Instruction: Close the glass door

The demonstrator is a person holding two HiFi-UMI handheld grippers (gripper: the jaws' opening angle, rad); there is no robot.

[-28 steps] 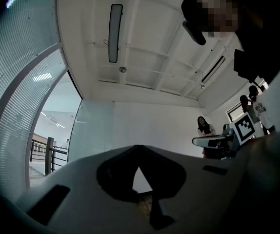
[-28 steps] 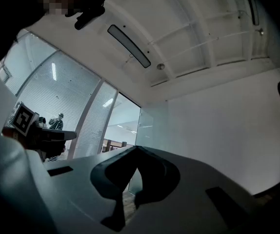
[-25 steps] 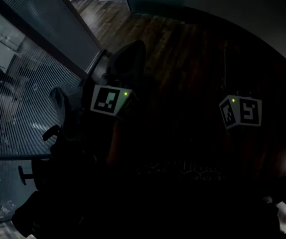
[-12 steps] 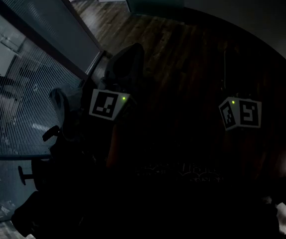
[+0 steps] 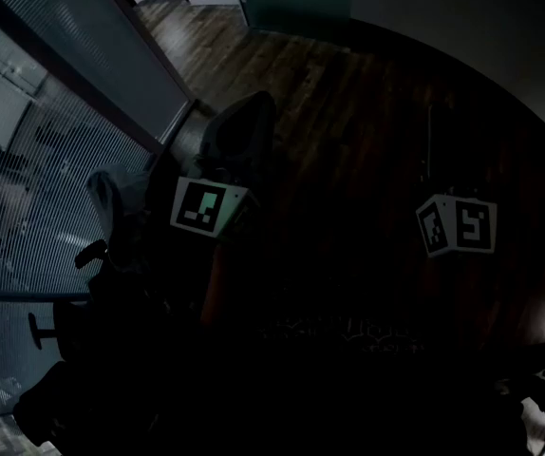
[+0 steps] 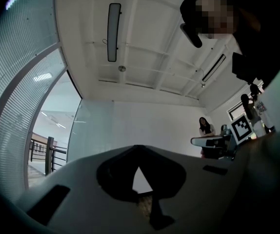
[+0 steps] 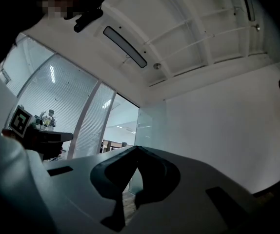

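Head view, dim: the left gripper (image 5: 236, 136) and the right gripper (image 5: 456, 224) are held side by side and well apart above a dark wooden floor (image 5: 348, 93); each carries its marker cube; a ribbed glass partition (image 5: 54, 188) runs along the left edge.

Left gripper view: the left gripper (image 6: 139, 149) has its two dark jaws pressed together at the tips, with nothing between them; only a small triangular gap shows behind the meeting point. The glass door (image 6: 89, 130), a frosted panel, stands ahead and to the left of the jaws, apart from them, next to a white wall (image 6: 150, 126); left of it lies an open passage with a railing (image 6: 47, 152); a long ceiling lamp (image 6: 113, 30) hangs overhead; a person (image 6: 206, 126) stands in the background at right.

Right gripper view: the right gripper (image 7: 136, 150) likewise has its jaws closed tip to tip and holds nothing. The glass door (image 7: 150, 126) appears just above and beyond the jaws, not touched by them; the open passage lies to its left, bounded by the ribbed glass partition (image 7: 57, 101). Whether the door is fully swung back cannot be told.
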